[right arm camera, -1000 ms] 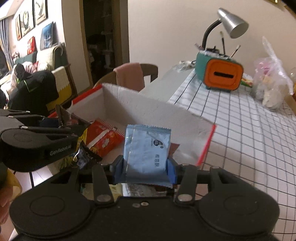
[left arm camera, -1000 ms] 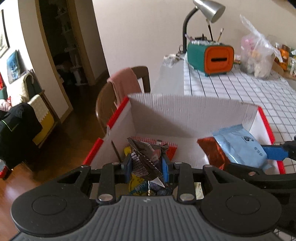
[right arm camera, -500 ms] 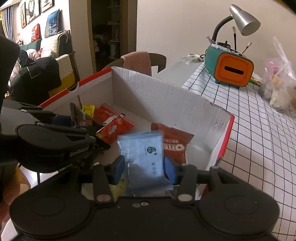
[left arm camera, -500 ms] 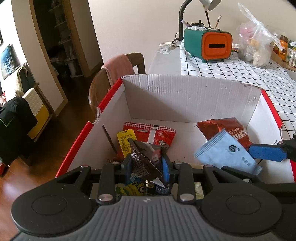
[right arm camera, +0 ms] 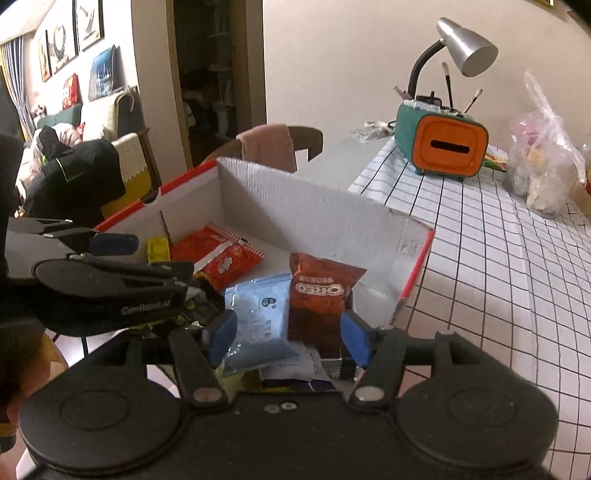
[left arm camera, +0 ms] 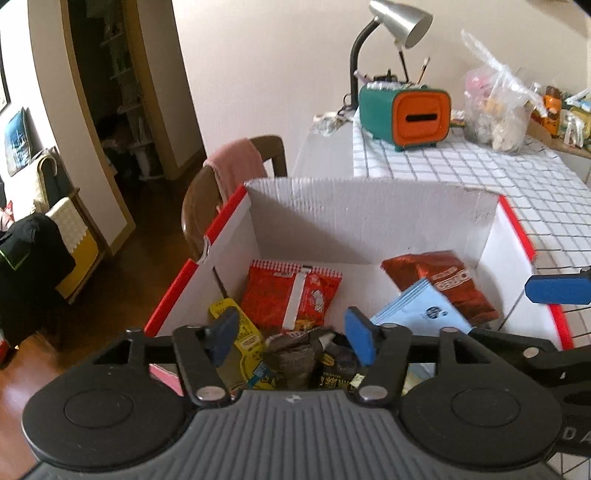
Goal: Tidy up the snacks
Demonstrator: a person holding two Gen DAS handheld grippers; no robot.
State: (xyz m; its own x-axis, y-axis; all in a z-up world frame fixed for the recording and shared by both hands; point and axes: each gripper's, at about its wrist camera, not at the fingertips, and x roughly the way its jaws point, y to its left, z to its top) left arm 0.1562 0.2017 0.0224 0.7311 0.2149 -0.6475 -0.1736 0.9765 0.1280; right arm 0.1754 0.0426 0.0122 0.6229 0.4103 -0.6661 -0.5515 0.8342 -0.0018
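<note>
A white cardboard box with red edges (left arm camera: 369,214) (right arm camera: 303,206) holds several snack packets. My left gripper (left arm camera: 291,341) is open above the box's near left; a dark brown packet (left arm camera: 295,354) lies loose below it. My right gripper (right arm camera: 286,338) is open over the box's near right; a light blue packet (right arm camera: 258,321) (left arm camera: 424,314) lies free in the box beside a brown Oreo packet (right arm camera: 321,295) (left arm camera: 443,284). A red packet (left arm camera: 291,295) (right arm camera: 221,262) and a yellow packet (left arm camera: 236,325) lie at the left.
The box stands at the edge of a table with a white checked cloth (right arm camera: 498,258). A teal and orange holder (left arm camera: 406,110), a lamp (left arm camera: 399,18) and a clear plastic bag (left arm camera: 495,107) stand at the back. A wooden chair with a pink cloth (left arm camera: 236,173) is behind the box.
Both grippers have opened. The dark packet dropped from my left gripper and the light blue packet dropped from my right gripper into the box.
</note>
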